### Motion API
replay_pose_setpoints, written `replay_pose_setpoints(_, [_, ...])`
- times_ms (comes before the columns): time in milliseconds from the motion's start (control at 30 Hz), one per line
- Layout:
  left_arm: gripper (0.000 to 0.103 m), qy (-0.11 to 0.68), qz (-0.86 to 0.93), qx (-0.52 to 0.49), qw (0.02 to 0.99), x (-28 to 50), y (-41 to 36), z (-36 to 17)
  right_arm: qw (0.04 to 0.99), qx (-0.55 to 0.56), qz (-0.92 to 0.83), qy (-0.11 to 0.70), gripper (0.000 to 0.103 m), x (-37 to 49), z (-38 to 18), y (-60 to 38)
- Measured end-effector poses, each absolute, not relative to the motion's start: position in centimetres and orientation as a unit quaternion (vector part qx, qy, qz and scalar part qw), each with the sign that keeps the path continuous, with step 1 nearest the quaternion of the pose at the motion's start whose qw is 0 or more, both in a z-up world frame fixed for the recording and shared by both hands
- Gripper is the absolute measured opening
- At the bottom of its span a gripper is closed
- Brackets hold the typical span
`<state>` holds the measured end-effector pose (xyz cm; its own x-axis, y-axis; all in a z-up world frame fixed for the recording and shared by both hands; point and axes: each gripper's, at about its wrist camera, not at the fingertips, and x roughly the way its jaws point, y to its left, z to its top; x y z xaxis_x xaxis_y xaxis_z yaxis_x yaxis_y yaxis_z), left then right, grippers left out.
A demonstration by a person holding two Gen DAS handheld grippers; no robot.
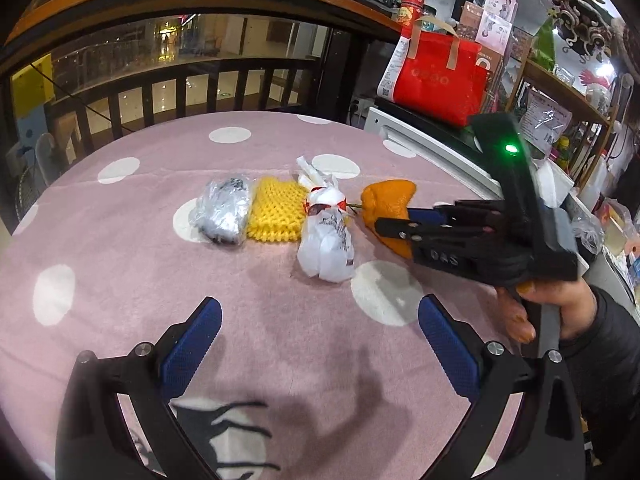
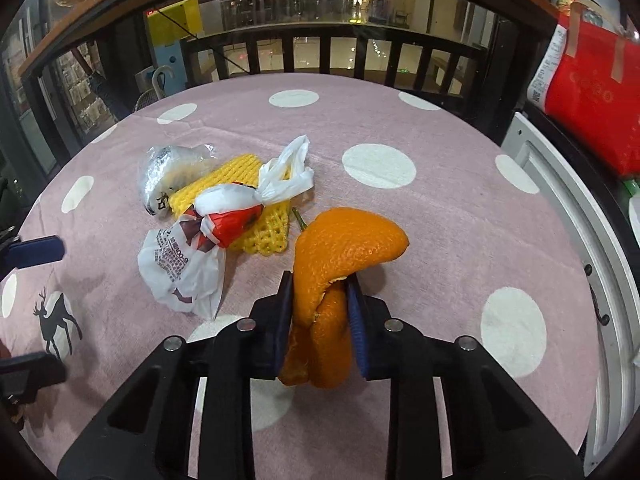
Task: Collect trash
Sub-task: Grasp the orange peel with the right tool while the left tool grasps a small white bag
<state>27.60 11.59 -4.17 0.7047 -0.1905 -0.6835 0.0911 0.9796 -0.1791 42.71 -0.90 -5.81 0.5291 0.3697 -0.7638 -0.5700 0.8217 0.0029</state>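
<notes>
From my left wrist camera, the left gripper (image 1: 320, 344) hangs over the near part of the tabletop (image 1: 120, 248), its blue fingers (image 1: 192, 344) wide apart with nothing between them. Ahead, toward the middle of the pink dotted cloth, the trash lies in a row: a crumpled clear wrapper (image 1: 224, 210), a yellow foam net (image 1: 276, 214) touching it, then a knotted white plastic bag (image 1: 328, 236). To the right I see the right gripper (image 1: 394, 226) from the side, held by a hand (image 1: 548, 308), with the orange peel (image 1: 390, 204) at its tip. Only this view shows that hand and the shelf of goods by the right edge, with a red bag (image 1: 440, 80).

From my right wrist camera, the grip is plain: the right gripper (image 2: 320, 320) has its fingers clamped on the orange peel (image 2: 340, 248), which curls up and over above them, near the tabletop's (image 2: 440, 216) middle. The white plastic bag (image 2: 188, 268) lies just left, over the yellow foam net (image 2: 264, 236), with the clear wrapper (image 2: 168, 172) beyond. A left finger (image 2: 36, 250) pokes in at the left edge.
</notes>
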Motion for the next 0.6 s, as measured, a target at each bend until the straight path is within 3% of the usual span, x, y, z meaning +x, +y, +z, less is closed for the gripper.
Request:
replay_pose_setpoints(233, [0.085,0.398,-0.066,-0.055,0.913,32.2,10.1,-5.2,0.877,-0.103,0.257,0.393,0.026,40.4,-4.1,-4.3])
replay_pose_setpoints(367, [0.068,0.421,-0.063,-0.051,0.904,34.5,9.3,-6.3,0.879,-0.092,0.251,0.394,0.027,38.8,-3.7,-6.4])
replay_pose_setpoints(433, [0.056,0.426,-0.062,-0.044,0.902,35.0,9.0,-6.8,0.883,-0.094,0.246,0.389,0.027,37.8,-3.6,-7.3])
replay_pose_setpoints(500, [0.034,0.429,-0.061,-0.038,0.9,35.2,8.9,-7.0,0.886,-0.092,0.241,0.385,0.027,37.0,-3.4,-8.2])
replay_pose_setpoints(600, [0.02,0.424,-0.063,-0.034,0.903,34.8,8.6,-6.9,0.889,-0.081,0.238,0.382,0.027,35.8,-3.2,-9.6])
